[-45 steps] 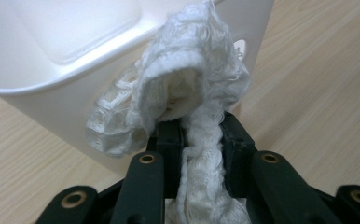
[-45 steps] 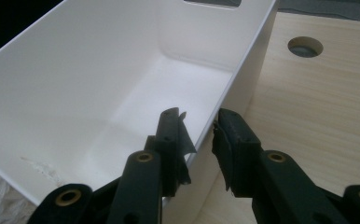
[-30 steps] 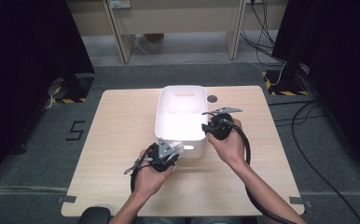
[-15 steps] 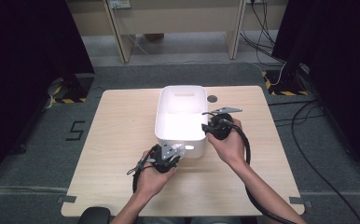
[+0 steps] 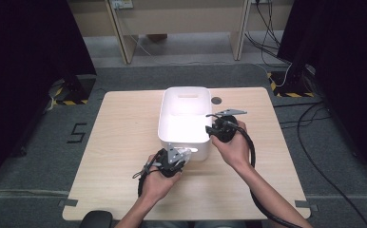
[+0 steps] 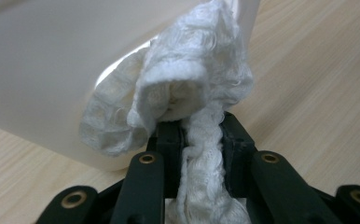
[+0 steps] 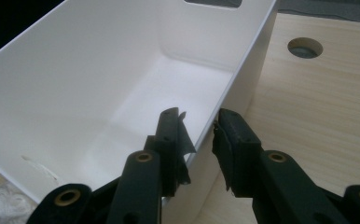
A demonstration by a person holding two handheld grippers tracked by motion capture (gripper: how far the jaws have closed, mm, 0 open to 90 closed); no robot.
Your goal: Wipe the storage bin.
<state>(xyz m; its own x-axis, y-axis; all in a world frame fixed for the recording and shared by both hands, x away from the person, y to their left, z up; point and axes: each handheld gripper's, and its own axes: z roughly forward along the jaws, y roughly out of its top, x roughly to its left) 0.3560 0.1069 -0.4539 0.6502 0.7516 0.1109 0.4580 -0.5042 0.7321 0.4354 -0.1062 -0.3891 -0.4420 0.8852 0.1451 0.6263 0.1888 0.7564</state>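
The left gripper view gives what the high view cannot: the left tongs (image 6: pixel 201 140) are clamped on a strip of white fluffy cloth (image 6: pixel 187 93), which bunches up above the jaws against the outer wall of the white bin (image 6: pixel 52 70). In the high view the same left tongs (image 5: pixel 184 154) sit at the bin's (image 5: pixel 185 95) near edge, at centre frame, the cloth lost against the white plastic. The right gripper view shows the right tongs (image 7: pixel 199 128) apart, one jaw on either side of the bin's side wall (image 7: pixel 243 70), with the bare interior at left and a round cable hole (image 7: pixel 305 47) in the table (image 7: pixel 327 116) at upper right. From above, the right tongs (image 5: pixel 215 128) meet the bin's right rim. The bin is a smooth, glossy oblong with a handle slot in its far end.
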